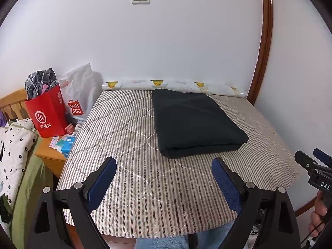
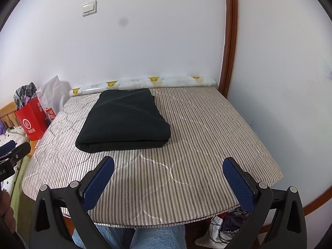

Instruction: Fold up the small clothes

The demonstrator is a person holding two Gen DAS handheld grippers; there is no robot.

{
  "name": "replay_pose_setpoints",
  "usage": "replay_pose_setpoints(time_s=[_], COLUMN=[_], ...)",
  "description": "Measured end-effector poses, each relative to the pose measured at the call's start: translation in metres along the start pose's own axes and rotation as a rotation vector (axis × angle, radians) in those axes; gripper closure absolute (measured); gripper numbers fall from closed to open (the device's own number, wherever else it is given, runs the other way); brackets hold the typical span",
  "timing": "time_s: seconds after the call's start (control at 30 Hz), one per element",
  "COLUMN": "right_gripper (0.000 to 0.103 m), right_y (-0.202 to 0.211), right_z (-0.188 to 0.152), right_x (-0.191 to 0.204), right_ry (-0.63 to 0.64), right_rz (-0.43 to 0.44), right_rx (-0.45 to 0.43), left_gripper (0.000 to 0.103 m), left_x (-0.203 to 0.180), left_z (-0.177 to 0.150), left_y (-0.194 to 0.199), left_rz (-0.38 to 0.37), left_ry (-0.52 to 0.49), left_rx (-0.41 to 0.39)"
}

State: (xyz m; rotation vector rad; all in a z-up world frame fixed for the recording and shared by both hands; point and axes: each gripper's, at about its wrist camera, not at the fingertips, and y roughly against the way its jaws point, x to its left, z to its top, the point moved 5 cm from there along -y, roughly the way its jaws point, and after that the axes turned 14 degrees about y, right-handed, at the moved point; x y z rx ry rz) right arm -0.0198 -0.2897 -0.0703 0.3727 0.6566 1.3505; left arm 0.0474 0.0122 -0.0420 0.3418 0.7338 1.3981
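Garment (image 1: pixel 197 122): folded, frame centre; we judge it done.
Left gripper (image 1: pixel 164 184): fingers spread, empty.
Right gripper (image 2: pixel 169 183): same, backed off.

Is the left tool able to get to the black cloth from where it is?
Probably yes. The left tool is open and empty, and only bare striped cover lies between it and the folded black cloth.
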Motion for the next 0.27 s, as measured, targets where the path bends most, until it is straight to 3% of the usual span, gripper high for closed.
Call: replay_pose_setpoints(time_s=[0.27], right_gripper=[0.0], right_y=[0.0], right_z=[-0.0008], right_x=[-0.0032], right_ry=[-0.012], right_rz=[0.007], right_rx=[-0.002], left_gripper=[0.01], left_x=[-0.0016], left_z=[-0.0006], left_y=[-0.0013], left_rz=[-0.002], left_ry=[0.003], left_rx=[-0.001])
